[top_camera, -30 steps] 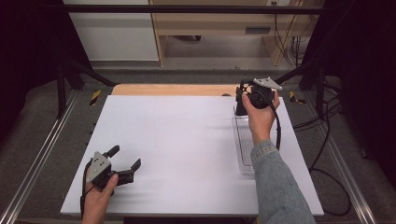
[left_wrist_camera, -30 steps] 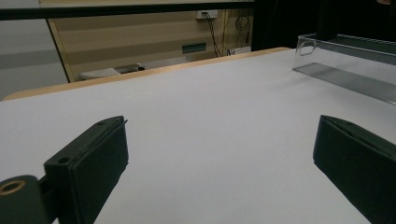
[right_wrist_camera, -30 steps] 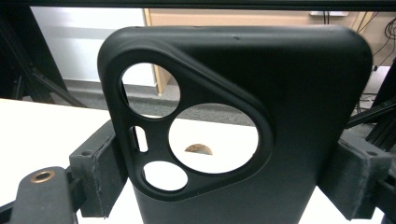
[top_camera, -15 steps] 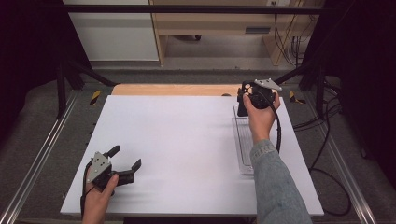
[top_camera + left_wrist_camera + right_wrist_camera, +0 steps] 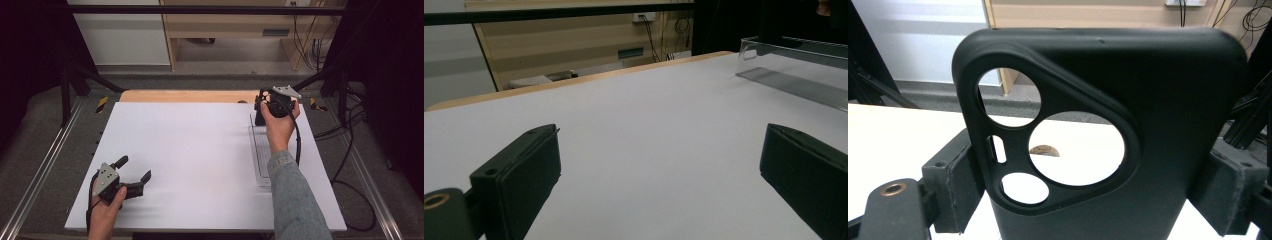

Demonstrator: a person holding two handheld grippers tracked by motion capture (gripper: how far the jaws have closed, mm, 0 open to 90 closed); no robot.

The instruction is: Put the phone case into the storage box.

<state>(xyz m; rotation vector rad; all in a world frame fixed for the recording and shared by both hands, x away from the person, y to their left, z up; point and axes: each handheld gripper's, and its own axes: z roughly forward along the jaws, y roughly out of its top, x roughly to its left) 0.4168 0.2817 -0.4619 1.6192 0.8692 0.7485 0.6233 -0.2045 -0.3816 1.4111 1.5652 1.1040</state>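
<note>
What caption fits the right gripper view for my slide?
Right gripper clamps a black phone case by its sides, camera cutouts facing us.

Black phone case (image 5: 1128,125), clear tray (image 5: 261,155), white table (image 5: 195,150).

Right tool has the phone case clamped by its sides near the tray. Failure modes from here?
1. The right tool pinches the black phone case only by its side edges; the flexible shell might bow and slip.
2. It hangs over the clear tray; lowering could clip the rim and shift the tray.
</note>
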